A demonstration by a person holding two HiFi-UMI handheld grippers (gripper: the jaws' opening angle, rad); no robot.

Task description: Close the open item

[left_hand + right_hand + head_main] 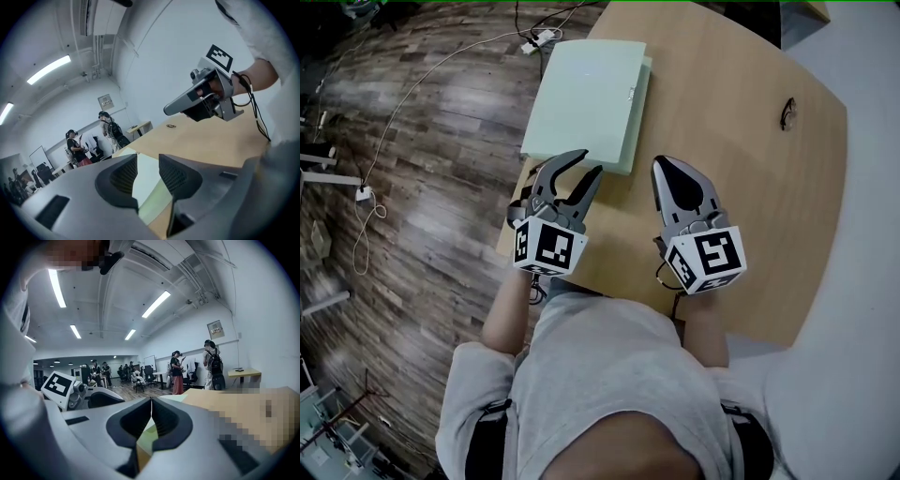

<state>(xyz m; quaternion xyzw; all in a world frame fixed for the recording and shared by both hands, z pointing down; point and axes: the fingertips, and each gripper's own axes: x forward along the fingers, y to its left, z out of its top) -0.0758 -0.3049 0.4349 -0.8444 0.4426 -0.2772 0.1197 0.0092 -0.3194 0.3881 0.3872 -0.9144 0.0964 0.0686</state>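
I judge the closing itself to be all but done: the pale green case (586,98) lies flat at the far left of the counter (741,169), lid down on its base with the edges a little offset. My left tool (589,164) hangs at the case's near edge, jaws apart with nothing between them, and my right tool (661,165) sits beside it over bare counter, jaws together and empty. The next move probably calls for a light press on the lid to check it is seated, then drawing both tools clear.
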